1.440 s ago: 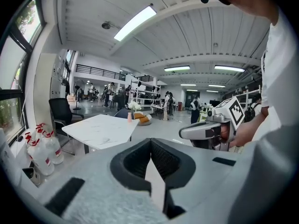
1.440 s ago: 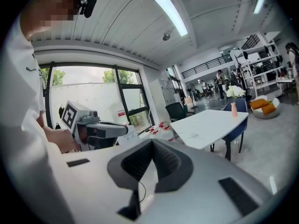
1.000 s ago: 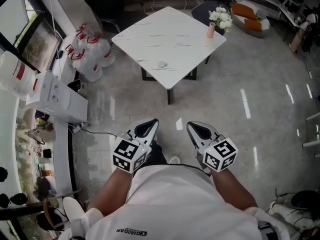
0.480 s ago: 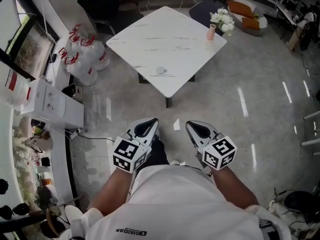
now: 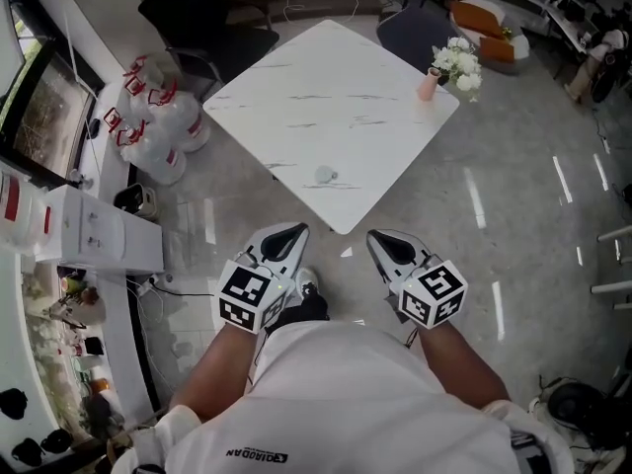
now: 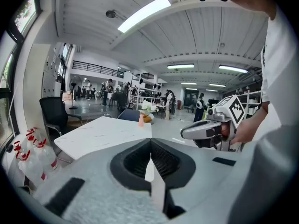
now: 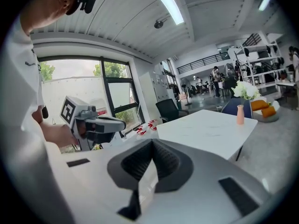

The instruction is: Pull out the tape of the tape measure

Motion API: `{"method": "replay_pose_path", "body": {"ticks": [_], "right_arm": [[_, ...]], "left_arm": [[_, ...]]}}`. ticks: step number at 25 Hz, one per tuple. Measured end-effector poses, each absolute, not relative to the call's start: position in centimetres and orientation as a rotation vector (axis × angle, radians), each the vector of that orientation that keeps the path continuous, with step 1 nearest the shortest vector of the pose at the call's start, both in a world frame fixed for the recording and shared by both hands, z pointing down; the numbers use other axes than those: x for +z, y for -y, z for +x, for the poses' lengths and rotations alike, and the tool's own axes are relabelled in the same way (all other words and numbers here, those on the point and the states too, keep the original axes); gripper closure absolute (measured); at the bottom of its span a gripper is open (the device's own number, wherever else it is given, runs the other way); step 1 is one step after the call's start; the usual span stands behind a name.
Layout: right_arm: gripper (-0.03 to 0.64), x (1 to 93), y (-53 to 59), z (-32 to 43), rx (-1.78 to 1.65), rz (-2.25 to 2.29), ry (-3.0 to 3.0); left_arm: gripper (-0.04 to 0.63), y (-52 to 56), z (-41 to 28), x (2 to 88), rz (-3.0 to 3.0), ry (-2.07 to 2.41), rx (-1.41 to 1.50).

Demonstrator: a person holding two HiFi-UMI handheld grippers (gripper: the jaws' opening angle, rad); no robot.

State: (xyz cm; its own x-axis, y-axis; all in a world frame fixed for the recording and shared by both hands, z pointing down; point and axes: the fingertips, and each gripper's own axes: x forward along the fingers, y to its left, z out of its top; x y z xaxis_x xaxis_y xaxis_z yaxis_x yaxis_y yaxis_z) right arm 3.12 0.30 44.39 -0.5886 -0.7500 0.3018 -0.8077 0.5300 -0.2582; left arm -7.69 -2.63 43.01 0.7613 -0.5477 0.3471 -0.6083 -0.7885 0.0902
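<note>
**Both grippers closed and empty, short of the worktop**

Your left gripper (image 5: 287, 237) and right gripper (image 5: 392, 240) have their jaws together on nothing, just off the worktop's (image 5: 296, 87) near corner. The small pale round thing near that corner is probably the tape measure (image 5: 324, 174), though it is too small to be sure. If you reach in with the jaws closed, you could knock it off the edge.

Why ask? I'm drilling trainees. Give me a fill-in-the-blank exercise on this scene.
The left gripper and the right gripper both have their jaws ____.
The pink vase on the table holds ____ flowers.
The small round object lies on the table, held by ____ gripper.
Missing words: shut; white; neither.
</note>
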Motion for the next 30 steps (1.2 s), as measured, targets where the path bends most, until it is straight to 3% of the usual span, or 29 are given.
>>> {"method": "replay_pose_path", "body": {"ticks": [15,30], "right_arm": [[0.611,43.3,13.4,2.8,0.521,1.525,2.545],[0.611,43.4,18.3,7.0,0.553,1.429,2.564]], "left_arm": [[0.586,17.0,-7.7,42.4,2.876,0.751,0.480],[0.586,20.8,-5.3,43.2,2.802,0.867,0.503]]}}
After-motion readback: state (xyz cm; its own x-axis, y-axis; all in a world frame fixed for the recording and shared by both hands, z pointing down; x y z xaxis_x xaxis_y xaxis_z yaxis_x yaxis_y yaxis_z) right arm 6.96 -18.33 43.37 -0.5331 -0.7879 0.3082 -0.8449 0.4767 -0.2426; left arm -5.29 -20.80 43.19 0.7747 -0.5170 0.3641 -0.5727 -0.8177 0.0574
